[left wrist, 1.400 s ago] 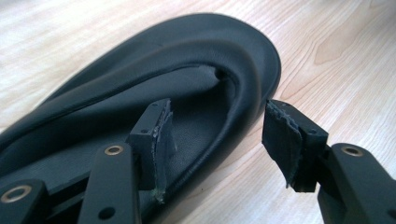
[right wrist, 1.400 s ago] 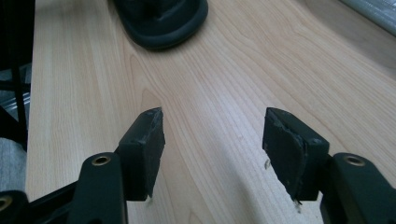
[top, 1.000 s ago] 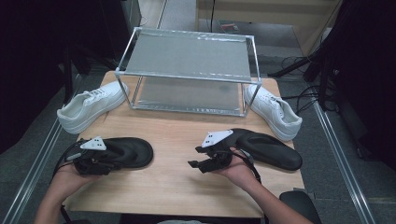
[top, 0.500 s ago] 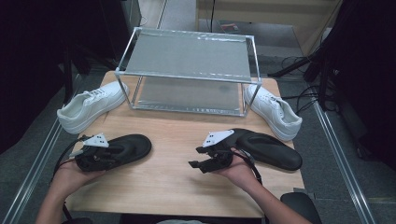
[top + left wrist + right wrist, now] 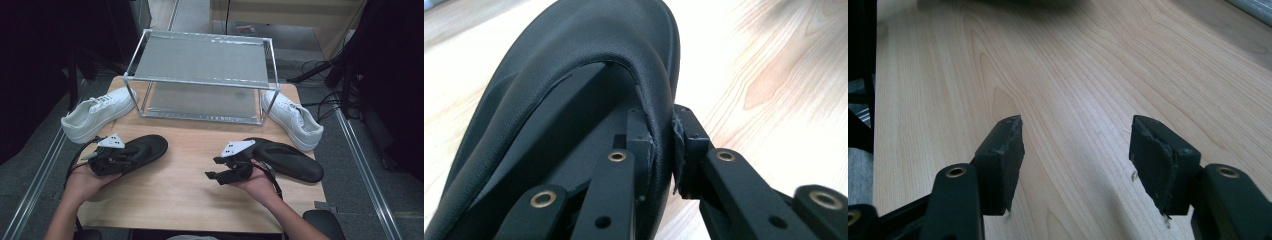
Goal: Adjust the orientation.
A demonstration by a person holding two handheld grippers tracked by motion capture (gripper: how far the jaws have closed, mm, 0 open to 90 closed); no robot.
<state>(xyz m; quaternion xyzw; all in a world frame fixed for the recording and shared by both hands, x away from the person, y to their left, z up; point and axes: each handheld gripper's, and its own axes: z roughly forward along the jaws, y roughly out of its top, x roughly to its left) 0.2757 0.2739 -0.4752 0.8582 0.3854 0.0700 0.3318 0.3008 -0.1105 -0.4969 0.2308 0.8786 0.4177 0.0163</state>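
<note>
The black shoe (image 5: 137,151) on the left side of the table (image 5: 185,200) is caught at its heel end by the left gripper (image 5: 107,159), its toe pointing away toward the rack. In the left gripper view the shoe (image 5: 574,90) shows its collar wall pinched between the two pads, one pad (image 5: 639,145) inside the opening and the other on the outer side; the jaws have just been closing on that wall, and the pads now press on it from both sides. The left hand (image 5: 85,180) holds this gripper from below and behind. Well apart to the right, the right gripper (image 5: 215,175) sits in the right hand (image 5: 257,182) over bare wood, and in the right gripper view its pads (image 5: 1003,160) stand spread with only the table (image 5: 1073,75) between them. Just behind that hand lies a second black shoe (image 5: 290,159), flat on the table. At the far edge stands a metal-framed rack (image 5: 200,60) with two mesh shelves, one above the other. A white sneaker (image 5: 95,117) lies by the rack's left corner and another white sneaker (image 5: 292,117) by its right corner, each close to the frame.
</note>
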